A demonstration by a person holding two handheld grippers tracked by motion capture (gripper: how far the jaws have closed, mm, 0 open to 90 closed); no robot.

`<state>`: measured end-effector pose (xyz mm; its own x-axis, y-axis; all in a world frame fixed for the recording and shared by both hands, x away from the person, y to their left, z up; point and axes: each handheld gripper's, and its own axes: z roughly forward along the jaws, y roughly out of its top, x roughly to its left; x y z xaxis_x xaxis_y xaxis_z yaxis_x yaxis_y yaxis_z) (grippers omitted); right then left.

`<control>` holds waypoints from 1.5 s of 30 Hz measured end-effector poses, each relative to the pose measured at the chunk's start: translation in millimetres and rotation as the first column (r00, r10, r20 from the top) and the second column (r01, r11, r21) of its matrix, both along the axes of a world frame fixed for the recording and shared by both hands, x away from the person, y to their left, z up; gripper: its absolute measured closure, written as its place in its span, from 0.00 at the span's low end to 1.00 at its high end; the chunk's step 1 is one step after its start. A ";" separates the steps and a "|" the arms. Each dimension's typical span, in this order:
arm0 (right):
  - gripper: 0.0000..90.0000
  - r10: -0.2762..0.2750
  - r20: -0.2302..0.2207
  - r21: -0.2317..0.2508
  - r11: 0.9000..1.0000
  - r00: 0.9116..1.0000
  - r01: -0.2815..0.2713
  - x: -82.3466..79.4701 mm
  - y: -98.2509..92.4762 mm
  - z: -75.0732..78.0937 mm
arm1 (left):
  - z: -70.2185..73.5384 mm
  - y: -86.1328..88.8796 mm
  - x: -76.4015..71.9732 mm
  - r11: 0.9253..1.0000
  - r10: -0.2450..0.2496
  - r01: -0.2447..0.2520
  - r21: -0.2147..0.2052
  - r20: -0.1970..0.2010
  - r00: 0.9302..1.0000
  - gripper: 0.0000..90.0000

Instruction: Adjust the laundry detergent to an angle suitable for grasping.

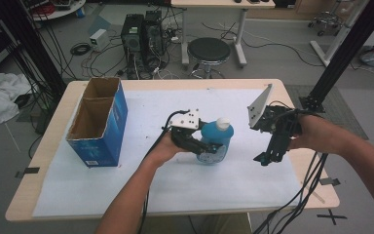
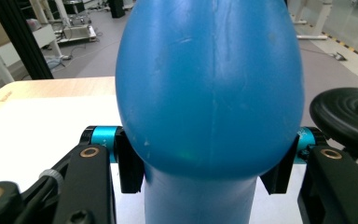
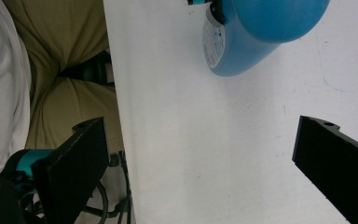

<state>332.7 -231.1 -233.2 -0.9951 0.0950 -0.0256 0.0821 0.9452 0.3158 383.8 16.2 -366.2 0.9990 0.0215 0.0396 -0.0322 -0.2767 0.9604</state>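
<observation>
High view: left gripper (image 1: 209, 146) clamps blue bottle (image 1: 215, 140) with white cap (image 1: 223, 123), mid counter (image 1: 175, 195) on white sheet; right gripper (image 1: 268, 157) just to its right, blue box (image 1: 108, 127) far left. Left gripper view: bottle (image 2: 209, 88) squeezed between both jaws at its waist. Right gripper view: jaws wide, nothing between; bottle base (image 3: 233, 46) at top, tilted.

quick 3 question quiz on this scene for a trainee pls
1. True or false: the left gripper is shut on the blue bottle.
2. What colour is the bottle's cap?
3. The open box stands: A) left of the bottle, B) right of it, C) under the right gripper.

Key
1. True; its pads press the bottle's sides.
2. White.
3. A, in the high view.
</observation>
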 end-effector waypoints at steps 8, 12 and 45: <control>0.03 -0.002 -0.006 -0.001 1.000 1.000 0.002 1.5 2.0 -1.7 | -3.6 11.1 7.1 0.998 -0.057 0.056 -0.024 -0.027 0.998 0.49; 0.03 -0.001 -0.004 0.000 1.000 1.000 0.001 2.3 2.6 -2.1 | -6.3 12.8 10.0 0.998 -0.059 0.058 -0.023 -0.032 0.998 0.49; 0.03 -0.002 -0.003 -0.002 1.000 1.000 0.002 3.1 5.8 -3.1 | -29.1 20.7 4.2 0.996 -0.080 0.082 0.036 -0.071 0.994 0.48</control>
